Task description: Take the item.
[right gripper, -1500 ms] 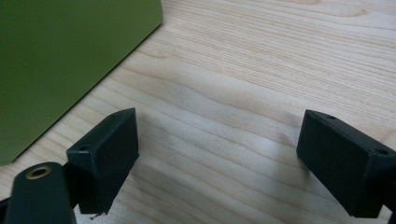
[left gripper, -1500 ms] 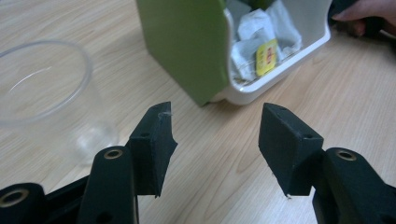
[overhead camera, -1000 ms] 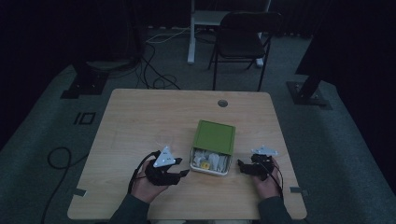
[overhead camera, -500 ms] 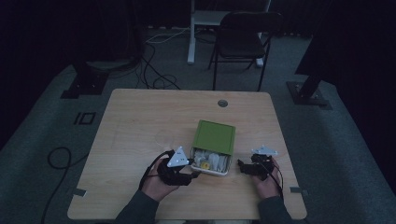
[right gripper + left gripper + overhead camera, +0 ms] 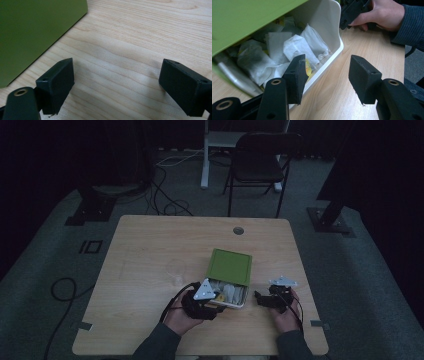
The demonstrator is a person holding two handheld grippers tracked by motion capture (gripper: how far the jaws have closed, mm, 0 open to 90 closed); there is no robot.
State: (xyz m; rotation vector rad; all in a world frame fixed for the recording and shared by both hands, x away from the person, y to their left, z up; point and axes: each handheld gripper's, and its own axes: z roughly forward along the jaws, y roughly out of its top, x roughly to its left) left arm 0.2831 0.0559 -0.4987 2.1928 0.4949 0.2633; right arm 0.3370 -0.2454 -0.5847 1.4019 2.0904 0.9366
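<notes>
We're at the white box (image 5: 235,301) w/ the green lid (image 5: 229,266), lower centre of the high view, lid slid back so the near end gapes. Inside: a heap of white sachets (image 5: 297,48), upper left of the left gripper view, plus a bit of yellow among them.

Step in hand, as we read it: pick one sachet out w/ the left claw (image 5: 325,78). To do it well we'd aim for the topmost sachet near the box's corner, come in over the rim not thru it, keep the tips off the lid's edge, pinch one sachet's flat face only, then lift straight up so the others stay put. The box is light, so it may slide if we bump the wall; the right claw could steady it.

Left claw: spread about midway, nothing between the pads. One pad sits in front of the box's rim, right by the sachets; touching or not, we can't tell. The other pad hangs over bare table (image 5: 362,47).

Right claw (image 5: 116,82): spread wide, empty, over bare wood just beside the lid, which fills the upper left of the right gripper view
</notes>
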